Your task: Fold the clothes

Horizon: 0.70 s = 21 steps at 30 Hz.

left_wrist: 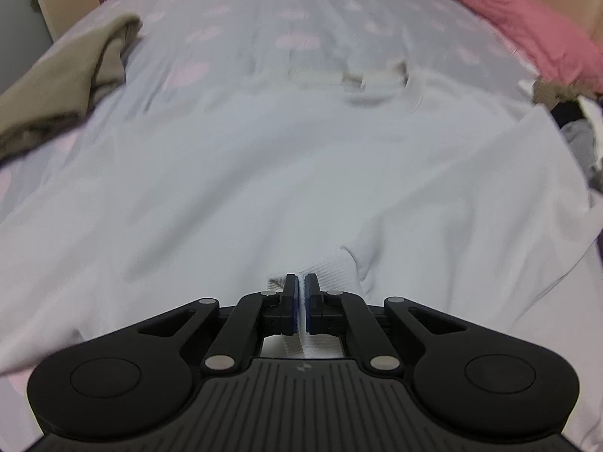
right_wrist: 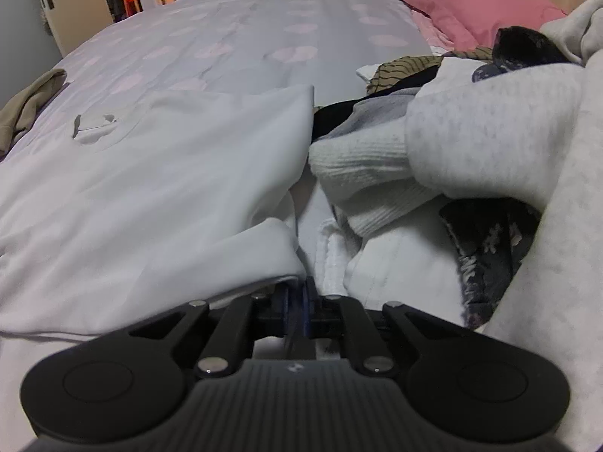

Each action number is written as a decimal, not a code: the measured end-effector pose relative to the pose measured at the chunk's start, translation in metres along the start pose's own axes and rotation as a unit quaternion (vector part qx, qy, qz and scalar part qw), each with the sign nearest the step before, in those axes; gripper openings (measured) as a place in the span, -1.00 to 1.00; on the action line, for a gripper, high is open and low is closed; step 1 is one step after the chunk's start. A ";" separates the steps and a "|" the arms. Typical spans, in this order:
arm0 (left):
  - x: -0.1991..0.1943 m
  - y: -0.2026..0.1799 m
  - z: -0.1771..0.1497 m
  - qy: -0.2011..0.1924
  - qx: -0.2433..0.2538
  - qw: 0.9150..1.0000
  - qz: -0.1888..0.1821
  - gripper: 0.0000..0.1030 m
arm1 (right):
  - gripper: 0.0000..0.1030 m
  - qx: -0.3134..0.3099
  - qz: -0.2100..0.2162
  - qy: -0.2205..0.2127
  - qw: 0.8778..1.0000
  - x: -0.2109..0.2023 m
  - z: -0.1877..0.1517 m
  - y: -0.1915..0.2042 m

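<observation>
White sweatshirt lies spread front-up on the polka-dot bed cover, neckline at the far end, hem toward the cameras.

Left gripper: fingers pressed nearly together, pinching the ribbed cuff or hem band of the sweatshirt; a strip of ribbed white cloth runs between the blue pads.

Right gripper: fingers drawn close, tips partly covered by a fold of the sweatshirt's near right edge. White cloth shows behind the fingers, so I judge that it grips the garment, but the contact itself is hidden.

Neighbours: unfolded laundry pile touches the sweatshirt's right edge; a cream ribbed knit from the pile lies just beside the right gripper. Olive garment sits at the far left, apart from the sweatshirt. Pink pillow at far right.

Risks, as judged:
- The left grip is on a narrow ribbed band only. A fast pull could slip the band out of the pads, or stretch it instead of carrying the body cloth.
- The right gripper may have caught only the top layer. Lifting would then open the garment rather than fold it.
- Pile knit is close enough to snag and be dragged into the fold.
- Uneven travel of the two grippers would skew the fold line and bunch the cloth near the neckline.
</observation>
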State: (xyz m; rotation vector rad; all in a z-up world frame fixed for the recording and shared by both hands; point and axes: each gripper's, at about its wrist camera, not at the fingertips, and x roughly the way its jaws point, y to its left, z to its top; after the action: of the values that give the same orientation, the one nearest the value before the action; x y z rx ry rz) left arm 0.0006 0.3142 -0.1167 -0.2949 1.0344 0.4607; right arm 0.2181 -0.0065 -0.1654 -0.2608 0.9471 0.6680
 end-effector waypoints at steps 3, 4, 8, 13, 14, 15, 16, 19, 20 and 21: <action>-0.023 0.003 0.029 -0.030 -0.015 0.999 -0.017 -0.98 | -0.86 -0.003 -0.005 -0.001 1.000 -0.004 0.002 0.001; -0.032 0.005 0.041 -0.044 -0.021 0.999 -0.020 -0.98 | -0.86 -0.004 -0.007 -0.002 1.000 -0.005 0.002 0.001; -0.070 0.018 0.087 -0.107 -0.045 0.993 -0.016 -0.98 | -0.88 0.001 -0.009 0.000 1.000 -0.010 0.001 0.001; -0.069 0.042 0.109 -0.086 -0.048 0.994 0.040 -0.98 | -0.90 -0.012 0.010 0.004 1.000 -0.015 -0.001 0.008; -0.062 0.048 0.109 -0.071 -0.044 0.995 0.053 -0.98 | -0.90 -0.018 0.011 0.006 1.000 -0.014 -0.001 0.010; -0.050 0.053 0.105 -0.057 -0.033 0.996 0.066 -0.98 | -0.90 -0.023 0.012 0.008 1.000 -0.013 -0.002 0.012; -0.037 0.058 0.100 -0.039 -0.027 0.996 0.077 -0.98 | -0.90 -0.029 0.014 0.011 0.999 -0.011 -0.003 0.014; -0.005 0.076 0.083 -0.002 -0.042 0.995 0.086 -0.98 | -0.90 -0.038 0.026 0.024 0.999 -0.007 -0.005 0.019; 0.005 0.081 0.078 0.006 -0.049 0.995 0.084 -0.98 | -0.90 -0.038 0.032 0.029 0.998 -0.009 -0.003 0.018; 0.012 0.084 0.074 0.006 -0.053 0.995 0.080 -0.98 | -0.89 -0.039 0.037 0.033 0.998 -0.010 -0.001 0.017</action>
State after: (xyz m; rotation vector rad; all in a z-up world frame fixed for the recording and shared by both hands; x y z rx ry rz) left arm 0.0202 0.4229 -0.0931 -0.3116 1.0521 0.6597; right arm 0.2019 0.0018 -0.1563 -0.3199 0.9998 0.7692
